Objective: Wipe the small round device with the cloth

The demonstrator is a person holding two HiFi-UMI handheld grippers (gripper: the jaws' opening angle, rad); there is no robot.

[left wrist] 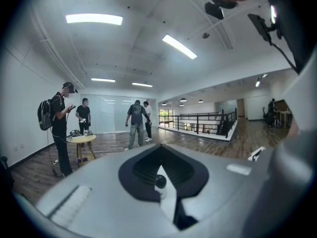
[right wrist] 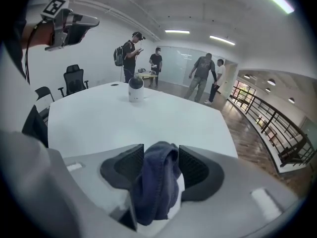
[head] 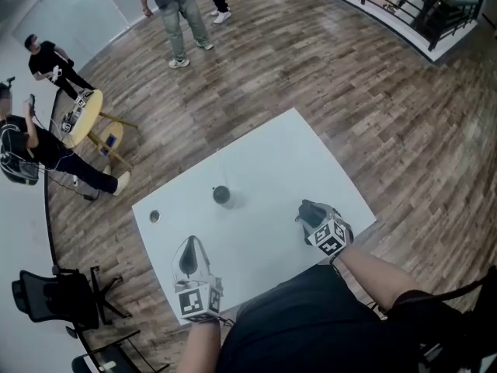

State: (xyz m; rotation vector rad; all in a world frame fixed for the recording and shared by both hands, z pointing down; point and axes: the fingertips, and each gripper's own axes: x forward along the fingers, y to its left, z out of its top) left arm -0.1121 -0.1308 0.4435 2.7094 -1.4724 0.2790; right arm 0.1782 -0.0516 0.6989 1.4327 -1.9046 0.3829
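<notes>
Noted right gripper (right wrist: 161, 151) spread around bunched cloth (right wrist: 154, 187), grip seemingly slack; left gripper (left wrist: 161, 150) pressed together, empty, parked short of device (left wrist: 159, 181), probably idle until wiping.

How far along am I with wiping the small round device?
Done: no wiping yet; the small round device stands in the middle of the table, well away from the cloth. In hand: the blue cloth sits between the right gripper's spread fingers near the table edge, not clearly clamped. Still to do: grip the cloth, carry it to the device and wipe it.
</notes>
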